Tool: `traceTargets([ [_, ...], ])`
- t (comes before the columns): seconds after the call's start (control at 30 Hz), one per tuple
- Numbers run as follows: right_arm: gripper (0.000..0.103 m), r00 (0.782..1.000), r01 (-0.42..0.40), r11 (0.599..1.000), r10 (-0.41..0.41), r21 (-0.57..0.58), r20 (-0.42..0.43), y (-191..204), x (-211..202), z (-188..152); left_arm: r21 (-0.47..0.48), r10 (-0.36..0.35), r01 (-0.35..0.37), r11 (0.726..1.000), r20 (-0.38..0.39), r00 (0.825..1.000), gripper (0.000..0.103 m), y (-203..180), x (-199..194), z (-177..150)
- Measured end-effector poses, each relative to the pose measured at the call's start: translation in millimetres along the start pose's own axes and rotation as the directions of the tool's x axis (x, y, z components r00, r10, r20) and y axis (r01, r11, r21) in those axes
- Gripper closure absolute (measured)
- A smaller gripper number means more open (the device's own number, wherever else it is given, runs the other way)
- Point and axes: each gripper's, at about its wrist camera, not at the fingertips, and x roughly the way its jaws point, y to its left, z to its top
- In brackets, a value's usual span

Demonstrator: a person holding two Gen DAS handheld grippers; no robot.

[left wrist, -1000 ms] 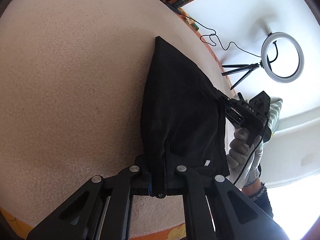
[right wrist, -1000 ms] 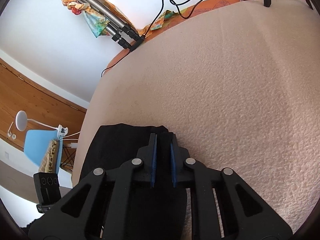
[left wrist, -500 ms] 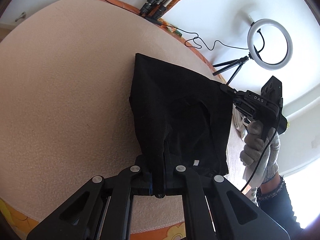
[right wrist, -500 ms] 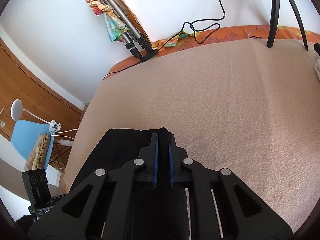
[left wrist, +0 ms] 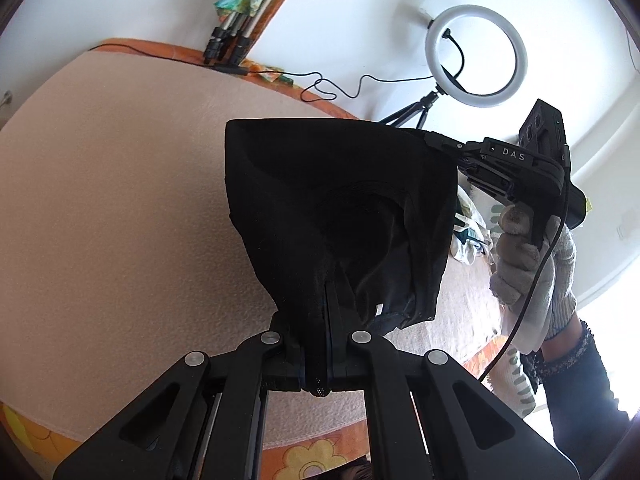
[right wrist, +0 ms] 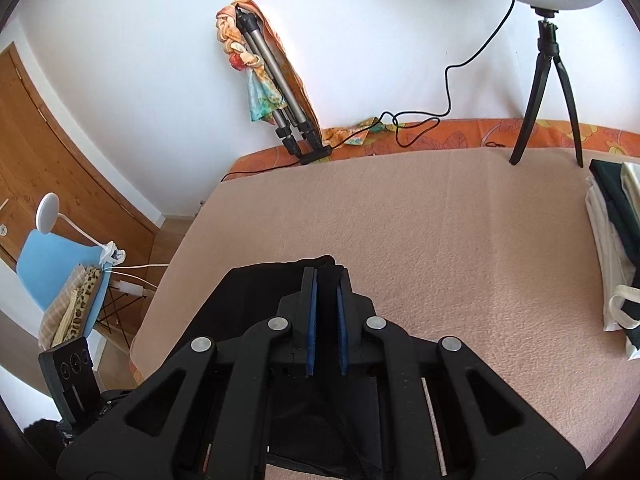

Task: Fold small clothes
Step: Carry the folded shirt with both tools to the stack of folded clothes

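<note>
A small black garment [left wrist: 344, 216] hangs in the air above the pink blanket [left wrist: 112, 208], stretched between my two grippers. My left gripper [left wrist: 326, 304] is shut on one corner of it at the bottom of the left wrist view. My right gripper [left wrist: 434, 142] is shut on the other corner, held by a gloved hand at the right. In the right wrist view the black garment [right wrist: 256, 300] droops left and below the right gripper [right wrist: 325, 280], whose blue pads pinch the cloth. A white label shows near the garment's lower hem.
A stack of folded clothes [right wrist: 616, 240] lies at the blanket's right edge. A ring light on a tripod [right wrist: 552, 80] and a folded tripod [right wrist: 276, 92] stand at the back by the wall. A blue chair [right wrist: 60, 272] stands beside the bed at the left.
Both grippers have lifted the black garment off the blanket, and it now hangs stretched between them. Both cameras have tilted up toward the wall.
</note>
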Motion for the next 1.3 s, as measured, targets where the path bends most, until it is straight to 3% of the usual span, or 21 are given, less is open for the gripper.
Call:
traceTargets([
  [0.3,0.094,0.995,0.051,0.999,-0.051,0.004,0.089,-18.8,-62.0,9.2,0.164,-0.004,0.002,0.987,0.017,1.0,0.098,-61.0,11.2,14.4],
  [0.63,0.094,0.974,0.129,0.991,-0.135,0.042,0.184,-58.5,-138.7,15.2,0.295,-0.08,0.072,0.953,0.015,0.997,0.098,-129.7,39.4,28.9],
  [1.03,0.094,0.926,0.245,0.964,-0.265,0.104,0.269,-124.2,-222.1,25.7,0.413,-0.193,0.183,0.892,-0.019,0.981,0.098,-224.8,92.8,47.8],
  [1.3,0.094,0.883,0.337,0.932,-0.363,0.135,0.299,-175.3,-261.0,41.7,0.482,-0.254,0.231,0.845,-0.019,0.967,0.098,-286.8,134.4,62.3],
])
